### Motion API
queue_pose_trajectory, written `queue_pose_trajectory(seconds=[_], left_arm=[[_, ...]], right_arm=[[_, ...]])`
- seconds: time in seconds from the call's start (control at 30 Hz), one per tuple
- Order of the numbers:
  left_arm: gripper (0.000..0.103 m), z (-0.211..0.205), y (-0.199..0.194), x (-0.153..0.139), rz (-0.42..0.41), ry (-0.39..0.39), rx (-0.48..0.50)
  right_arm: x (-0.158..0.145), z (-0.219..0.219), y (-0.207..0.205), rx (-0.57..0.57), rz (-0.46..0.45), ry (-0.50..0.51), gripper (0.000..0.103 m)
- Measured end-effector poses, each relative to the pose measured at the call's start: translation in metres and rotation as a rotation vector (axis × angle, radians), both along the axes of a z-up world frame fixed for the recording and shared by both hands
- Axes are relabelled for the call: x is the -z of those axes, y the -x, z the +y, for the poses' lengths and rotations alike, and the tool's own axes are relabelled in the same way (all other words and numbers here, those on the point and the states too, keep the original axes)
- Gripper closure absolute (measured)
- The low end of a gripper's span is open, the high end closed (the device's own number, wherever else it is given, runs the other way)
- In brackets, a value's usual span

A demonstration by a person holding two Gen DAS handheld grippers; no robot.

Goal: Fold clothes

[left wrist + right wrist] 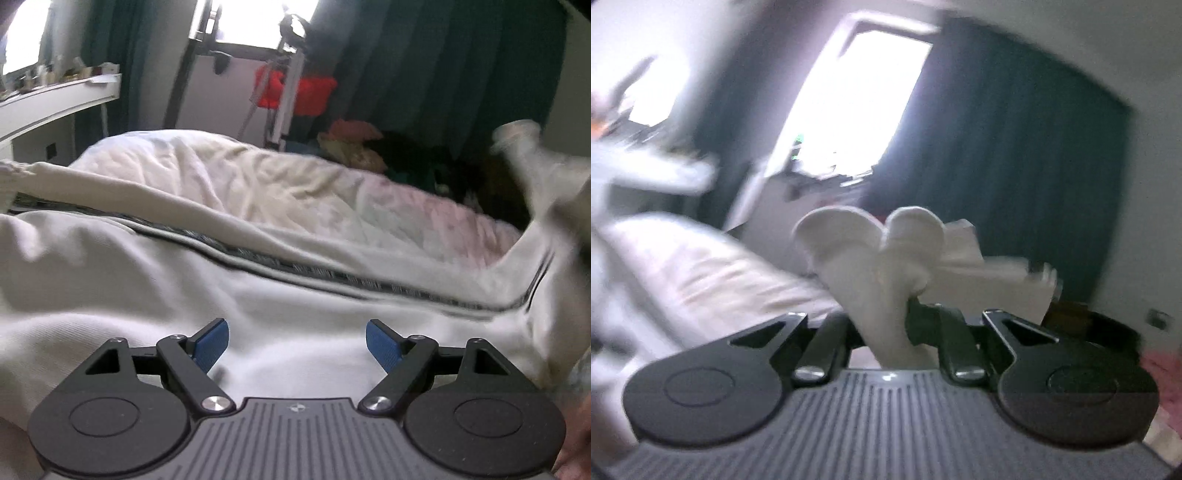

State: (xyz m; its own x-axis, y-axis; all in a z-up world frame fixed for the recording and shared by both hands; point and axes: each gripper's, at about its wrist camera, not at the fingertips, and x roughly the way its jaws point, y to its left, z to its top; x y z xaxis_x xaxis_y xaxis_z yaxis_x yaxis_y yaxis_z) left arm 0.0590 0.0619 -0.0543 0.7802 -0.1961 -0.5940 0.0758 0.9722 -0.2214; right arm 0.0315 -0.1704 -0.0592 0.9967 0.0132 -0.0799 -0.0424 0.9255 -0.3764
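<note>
So the white garment with a dark striped band (258, 258) is spread across the rumpled cream-white bedding (229, 173), with the band running diagonally from the left edge down toward the right. The left gripper (297, 345) is held just above the cloth with its blue-padded fingers (210, 345) spread wide, and nothing is caught between them. Over on the right, the garment is lifted off the bed in a blurred bunch. In the right wrist view, the right gripper (886, 325) is clamped nearly closed on a bunched fold of that same white fabric (882, 258), which is puffed out above the jaws. Dark teal curtains (443, 74) and a bright window (857, 103) are seen behind, pretty smeared.
</note>
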Motion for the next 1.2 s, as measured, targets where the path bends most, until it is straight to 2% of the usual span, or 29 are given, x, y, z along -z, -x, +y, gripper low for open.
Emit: queue_pose_trajectory(seconds=[0.1, 0.2, 0.3, 0.4, 0.6, 0.67, 0.73, 0.8, 0.97, 1.07, 1.2], left_arm=[[0.02, 0.015, 0.003, -0.009, -0.011, 0.051, -0.031], [0.019, 0.029, 0.005, -0.016, -0.018, 0.118, -0.034], [0.018, 0.039, 0.008, -0.021, -0.032, 0.168, -0.043], [0.016, 0.045, 0.008, -0.025, -0.045, 0.204, -0.04], [0.015, 0.055, 0.006, -0.021, -0.028, 0.318, -0.011], [0.015, 0.055, 0.003, -0.017, -0.008, 0.357, 0.008], [0.015, 0.052, 0.002, -0.012, 0.008, 0.373, 0.026], [0.015, 0.046, 0.003, -0.009, 0.011, 0.354, 0.039], [0.014, 0.029, 0.012, -0.011, -0.038, 0.251, 0.074], [0.014, 0.019, 0.018, -0.013, -0.068, 0.19, 0.089], [0.014, 0.015, 0.034, -0.019, -0.108, 0.145, 0.086]], right_arm=[[0.044, 0.045, 0.005, -0.134, 0.152, 0.109, 0.09], [0.07, 0.066, 0.012, -0.144, 0.216, 0.13, 0.089], [0.057, 0.07, 0.017, -0.102, 0.173, 0.066, 0.089], [0.047, 0.069, 0.029, -0.151, 0.152, 0.08, 0.089], [0.059, 0.079, 0.036, -0.212, 0.251, 0.065, 0.086], [0.049, 0.075, 0.037, -0.221, 0.299, 0.017, 0.079], [0.039, 0.069, 0.039, -0.242, 0.364, -0.071, 0.056], [0.03, 0.063, 0.043, -0.268, 0.431, -0.171, 0.041], [0.012, 0.03, 0.06, -0.217, 0.523, -0.378, 0.039], [0.002, 0.004, 0.064, -0.145, 0.503, -0.473, 0.039], [-0.003, -0.019, 0.064, -0.041, 0.441, -0.542, 0.039]])
